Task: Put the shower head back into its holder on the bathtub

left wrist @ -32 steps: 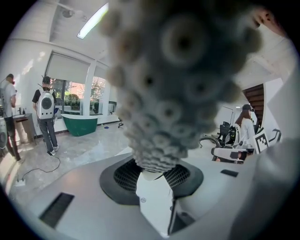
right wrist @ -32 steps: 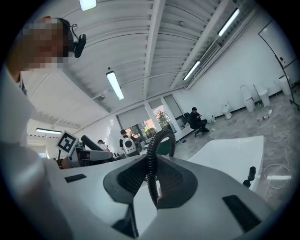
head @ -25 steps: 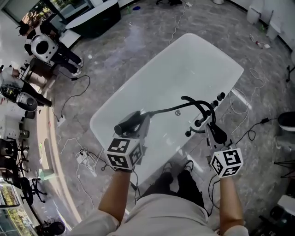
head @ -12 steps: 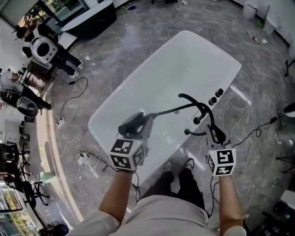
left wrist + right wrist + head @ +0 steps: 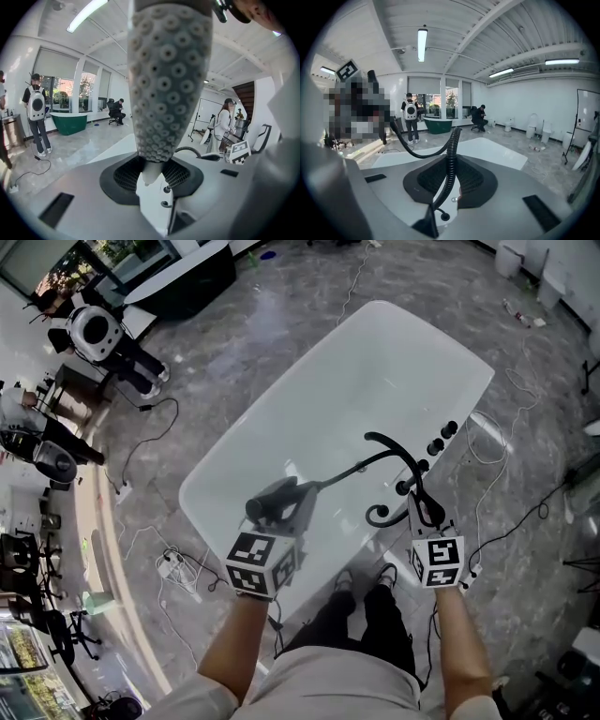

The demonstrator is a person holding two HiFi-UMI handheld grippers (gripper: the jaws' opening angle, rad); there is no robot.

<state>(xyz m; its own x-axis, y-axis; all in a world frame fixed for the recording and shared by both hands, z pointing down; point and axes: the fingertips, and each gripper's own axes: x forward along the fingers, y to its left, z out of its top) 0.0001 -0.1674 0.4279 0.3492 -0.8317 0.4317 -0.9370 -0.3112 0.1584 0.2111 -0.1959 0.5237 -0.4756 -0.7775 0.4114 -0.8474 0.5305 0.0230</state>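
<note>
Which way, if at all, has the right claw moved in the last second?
Yes. The right claw, shut on the black hose, has sunk toward the bathtub rim, shifting left against the tap knobs.

Crops the shower head (image 5: 168, 79) at the upper edge of the left gripper view, handle unseen. Hides most of it in the head view behind the left gripper (image 5: 286, 512) (bar a dark grey stub). Swallows the low end of the hose (image 5: 449, 154) between the jaws of the right gripper (image 5: 450, 187). Leaves the holder too small to pick out among the black fittings (image 5: 436, 442) on the rim of the bathtub (image 5: 375, 352).
</note>
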